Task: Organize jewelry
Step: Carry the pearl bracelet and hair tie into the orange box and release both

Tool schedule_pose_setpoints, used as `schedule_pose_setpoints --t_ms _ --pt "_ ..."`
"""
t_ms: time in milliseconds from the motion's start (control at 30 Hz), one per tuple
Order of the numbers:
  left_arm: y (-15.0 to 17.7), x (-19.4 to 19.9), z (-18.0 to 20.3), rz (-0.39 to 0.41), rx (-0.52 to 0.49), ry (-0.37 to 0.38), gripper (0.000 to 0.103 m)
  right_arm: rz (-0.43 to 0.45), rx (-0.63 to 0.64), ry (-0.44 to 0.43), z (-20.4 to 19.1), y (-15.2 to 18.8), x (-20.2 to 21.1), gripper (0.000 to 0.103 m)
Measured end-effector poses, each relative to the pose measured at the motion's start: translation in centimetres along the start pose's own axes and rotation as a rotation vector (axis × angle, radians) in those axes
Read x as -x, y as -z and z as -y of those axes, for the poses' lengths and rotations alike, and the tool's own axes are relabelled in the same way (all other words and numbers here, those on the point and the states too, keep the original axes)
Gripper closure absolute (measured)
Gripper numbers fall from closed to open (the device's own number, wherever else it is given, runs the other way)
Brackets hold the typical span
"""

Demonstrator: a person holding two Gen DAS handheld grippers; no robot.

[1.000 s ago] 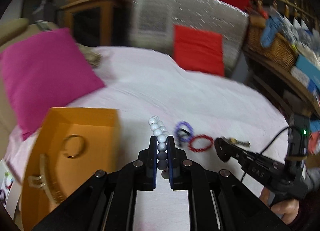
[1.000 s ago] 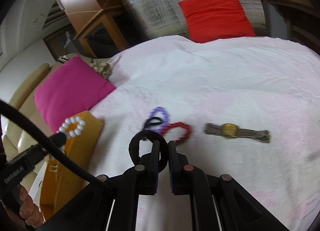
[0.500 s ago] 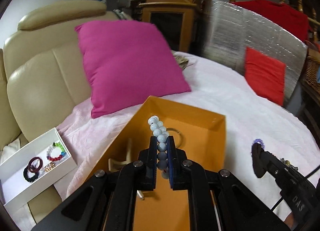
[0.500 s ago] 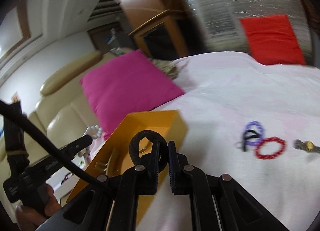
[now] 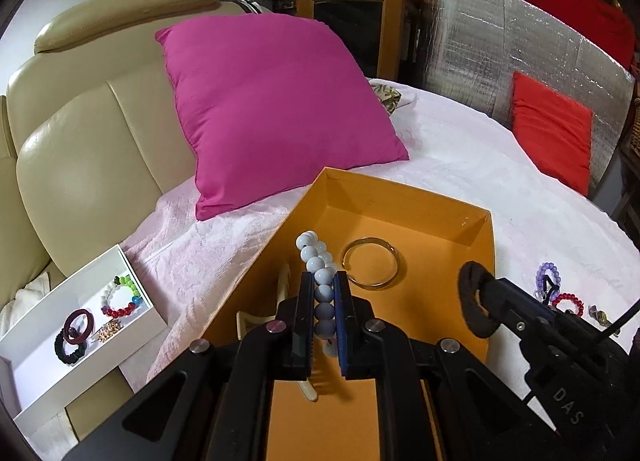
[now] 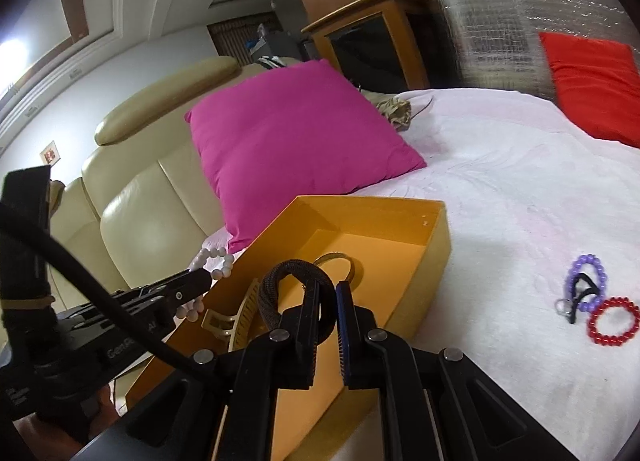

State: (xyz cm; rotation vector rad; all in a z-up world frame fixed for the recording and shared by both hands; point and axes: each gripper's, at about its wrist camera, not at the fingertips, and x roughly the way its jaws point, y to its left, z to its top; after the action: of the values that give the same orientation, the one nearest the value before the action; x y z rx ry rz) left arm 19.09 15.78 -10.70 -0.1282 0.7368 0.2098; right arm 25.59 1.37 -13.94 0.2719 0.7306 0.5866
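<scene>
The white bead bracelet (image 5: 318,273) is pinched tight in the left hand-held gripper (image 5: 323,293), jaws closed right down on the beads, and it hangs over the near-left part of the orange box (image 5: 472,221). From the right wrist view you can see the same bracelet (image 6: 212,261) sticking out of the left hand-held gripper (image 6: 200,281) just at the box's left wall.

The right hand-held gripper (image 6: 328,297) is closed too, gripping a black hair tie (image 6: 292,285) that loops up out of the jaws, held over the box. In the left view that hair tie (image 5: 476,301) sits near the box's right wall (image 5: 490,245).

Already in the orange box (image 6: 436,229): a thin metal bangle (image 5: 372,265) lying flat on the bottom, and a cream hair claw clip (image 6: 236,317) near the close end.

Out on the pink bedspread (image 6: 500,189), right of the box: a purple bead bracelet (image 6: 588,281) with a black band across it, touching a red bead bracelet (image 6: 614,321).

Left of the box there's a white tray (image 5: 52,365) with a multicolour bead bracelet (image 5: 122,297), a dark red ring (image 5: 78,325), a black hair tie and something small and gold.

A magenta pillow (image 5: 276,109) leans on a cream leather sofa (image 5: 80,133) behind it all.

Readable text: "DAS" on the right gripper's body (image 5: 568,405), and "GenRo…" partly cut off on the left one (image 6: 124,345).
</scene>
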Motion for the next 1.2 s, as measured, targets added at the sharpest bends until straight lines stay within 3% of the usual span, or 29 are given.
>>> schedule_pose_setpoints --t_ms 733,1033,1200 --pt "-0.1 -0.5 0.4 0.01 -0.033 -0.105 0.093 -0.031 -0.042 -0.02 0.4 0.5 -0.3 0.091" --pt "-0.1 0.1 3.0 0.04 -0.079 -0.099 0.093 -0.002 -0.076 0.005 2.2 0.2 2.1 0.091" --pt "0.1 0.6 5.9 0.054 -0.121 -0.074 0.093 -0.001 -0.118 0.054 5.0 0.3 4.1 0.091"
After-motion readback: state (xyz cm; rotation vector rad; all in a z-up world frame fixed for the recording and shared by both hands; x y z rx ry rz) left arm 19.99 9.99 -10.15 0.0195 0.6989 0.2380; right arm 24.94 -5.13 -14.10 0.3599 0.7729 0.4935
